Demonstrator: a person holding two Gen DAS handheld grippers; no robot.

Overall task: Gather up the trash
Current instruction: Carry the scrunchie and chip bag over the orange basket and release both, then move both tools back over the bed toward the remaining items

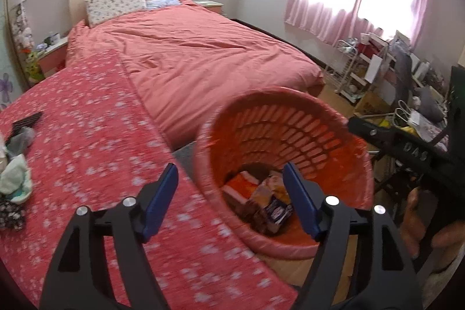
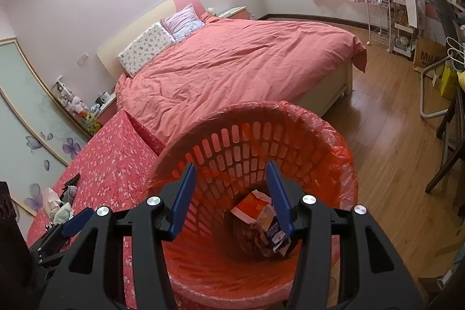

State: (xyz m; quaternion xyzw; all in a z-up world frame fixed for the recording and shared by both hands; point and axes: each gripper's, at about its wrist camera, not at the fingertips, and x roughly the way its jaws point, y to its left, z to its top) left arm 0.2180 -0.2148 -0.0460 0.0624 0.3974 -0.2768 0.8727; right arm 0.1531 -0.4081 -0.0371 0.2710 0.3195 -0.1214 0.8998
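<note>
Both your claws hang open and empty over the bin, drop-off step looks done

Your right gripper (image 2: 229,193) gapes above the red-lined basket (image 2: 319,130), snack wrappers (image 2: 261,217) at its bottom; your left gripper (image 1: 229,199) spreads wide at its rim. Next, I judge, swing left to the crumpled tissues (image 1: 14,176) on the floral cloth (image 1: 96,118)

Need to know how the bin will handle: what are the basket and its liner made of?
Basket: looks like rigid moulded plastic, orange-red, with rows of slots in its wall. Liner: seems thin, glossy, translucent red plastic film, crinkled and folded over the rim.
</note>
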